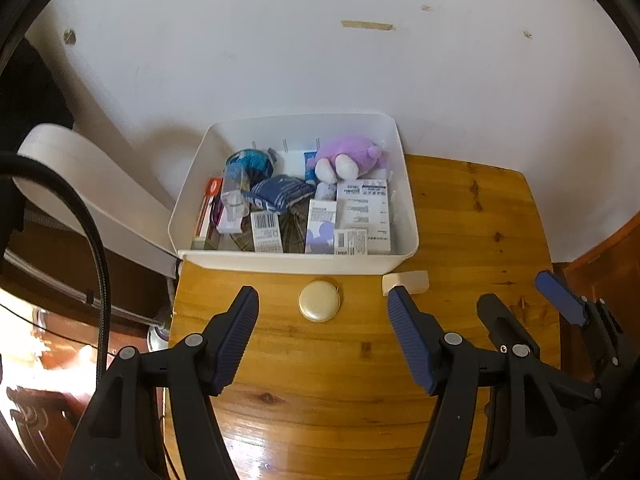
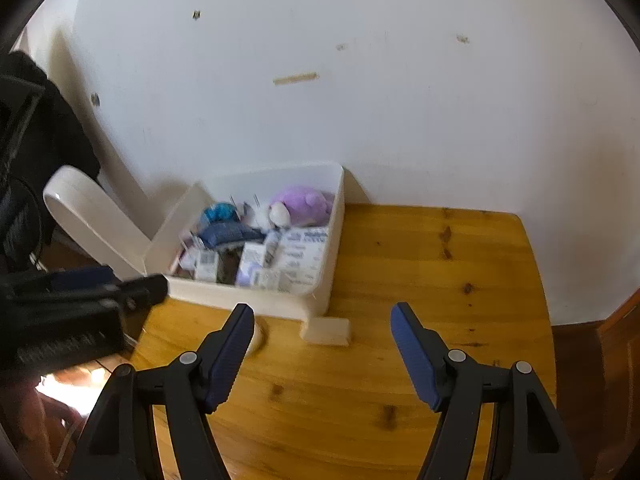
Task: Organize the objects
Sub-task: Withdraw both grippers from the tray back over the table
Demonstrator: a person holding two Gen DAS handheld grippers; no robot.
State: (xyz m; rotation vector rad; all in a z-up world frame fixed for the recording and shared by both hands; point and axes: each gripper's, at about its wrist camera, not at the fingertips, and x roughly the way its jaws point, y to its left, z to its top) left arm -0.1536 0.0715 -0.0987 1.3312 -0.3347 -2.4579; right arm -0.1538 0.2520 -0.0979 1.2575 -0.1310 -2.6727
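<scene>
A white bin [image 1: 294, 262] stood at the back of the wooden worktop [image 1: 472, 216], against the white wall [image 1: 280, 60], with its far left corner hanging past the worktop's edge. Inside it lay a purple plush toy [image 1: 352, 154] in the back right corner, a folded navy cloth [image 1: 280, 193] near the middle, a blue-topped clear bottle [image 1: 240, 178] toward the left, a red and white carton [image 1: 210, 210] along the left wall, and several white medicine boxes [image 1: 362, 208] toward the front right. On the bare wood just in front of the bin sat a round cream compact [image 1: 319, 300], and beside it to the right a small cream rectangular block [image 1: 406, 282], which touched or nearly touched the bin's front right corner. The left tongs [image 1: 322, 304] were held wide apart and empty above the worktop, with the compact lying between their blue-padded tips. The right tongs [image 2: 322, 320] were likewise spread apart and held nothing, hovering to the right of the left ones, with the block ahead between their tips in the slightly blurred right wrist view. A curved white lid [image 1: 84, 184] leaned off the worktop to the bin's left.
</scene>
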